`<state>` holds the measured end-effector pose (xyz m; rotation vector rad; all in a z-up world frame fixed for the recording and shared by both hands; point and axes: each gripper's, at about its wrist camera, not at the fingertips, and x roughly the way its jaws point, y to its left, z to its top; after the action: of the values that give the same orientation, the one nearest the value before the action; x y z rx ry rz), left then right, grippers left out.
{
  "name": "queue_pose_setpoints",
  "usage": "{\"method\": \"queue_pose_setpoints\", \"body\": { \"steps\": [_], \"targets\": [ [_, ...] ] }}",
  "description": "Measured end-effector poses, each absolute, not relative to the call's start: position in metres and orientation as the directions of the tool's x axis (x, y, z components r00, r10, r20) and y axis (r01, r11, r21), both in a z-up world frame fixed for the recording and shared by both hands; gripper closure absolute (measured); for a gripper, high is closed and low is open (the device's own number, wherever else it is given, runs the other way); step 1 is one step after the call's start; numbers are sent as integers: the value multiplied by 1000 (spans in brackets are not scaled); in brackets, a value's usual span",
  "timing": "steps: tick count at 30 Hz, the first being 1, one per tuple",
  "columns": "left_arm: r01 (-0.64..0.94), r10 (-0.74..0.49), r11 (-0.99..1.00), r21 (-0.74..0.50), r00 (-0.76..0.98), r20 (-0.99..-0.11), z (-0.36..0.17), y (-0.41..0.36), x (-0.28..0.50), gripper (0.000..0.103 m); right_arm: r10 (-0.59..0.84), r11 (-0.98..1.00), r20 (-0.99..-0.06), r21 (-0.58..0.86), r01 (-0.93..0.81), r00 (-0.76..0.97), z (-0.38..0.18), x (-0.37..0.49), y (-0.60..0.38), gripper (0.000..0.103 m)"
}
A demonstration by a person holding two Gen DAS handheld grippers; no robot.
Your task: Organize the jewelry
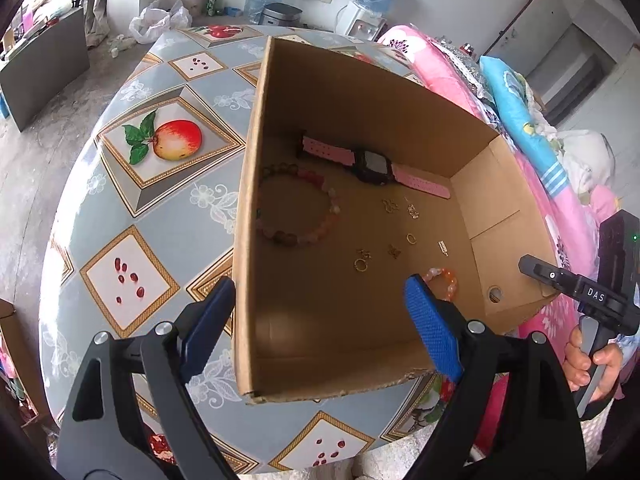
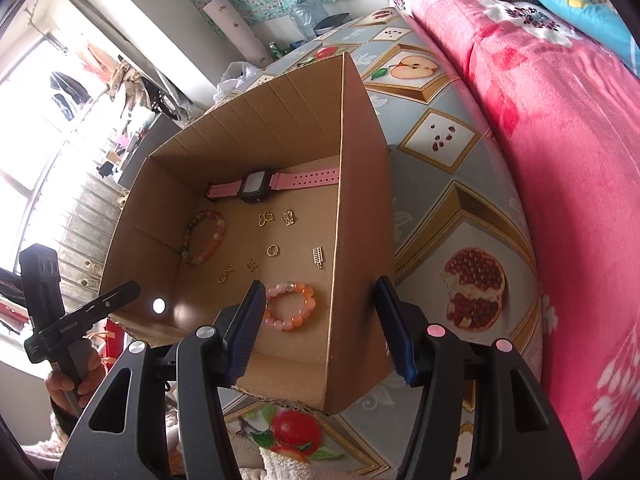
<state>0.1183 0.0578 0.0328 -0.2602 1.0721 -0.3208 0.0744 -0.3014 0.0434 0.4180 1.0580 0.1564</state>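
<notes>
An open cardboard box stands on the fruit-print table. On its floor lie a pink-strapped watch, a dark beaded bracelet, an orange bead bracelet and several small gold rings and charms. My left gripper is open astride the box's left wall, one finger outside and one inside, holding nothing. My right gripper is open astride the right wall near the orange bracelet, pads clear of the cardboard.
The tablecloth surrounds the box. A pink floral blanket lies along the table's right side. A hand holds the other gripper's handle beside the box. A water dispenser and bags sit beyond the table.
</notes>
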Motion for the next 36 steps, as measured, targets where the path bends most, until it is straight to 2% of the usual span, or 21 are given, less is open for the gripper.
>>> {"method": "queue_pose_setpoints", "body": {
  "steps": [12,24,26,29,32,36],
  "targets": [
    [131,-413,907,-400,453,-790,37,64,59,21,305,919,-811,389,70,499,48,26,-295,47],
    [137,-366,928,-347,515,-775,33,67,35,21,273,931,-802,359,64,531,41,4,-291,46],
    [130,-333,939,-318,567,-754,41,69,27,20,236,937,-793,338,83,561,46,-7,-293,38],
    [119,-276,957,-266,663,-696,58,74,6,19,179,947,-765,305,103,618,56,-27,-294,34],
    [109,-241,966,-236,718,-653,71,78,-12,13,121,958,-732,263,115,670,68,-49,-291,27],
    [91,-188,979,-181,742,-644,80,77,-28,9,49,976,-689,186,110,723,82,-75,-275,17]
  ]
}}
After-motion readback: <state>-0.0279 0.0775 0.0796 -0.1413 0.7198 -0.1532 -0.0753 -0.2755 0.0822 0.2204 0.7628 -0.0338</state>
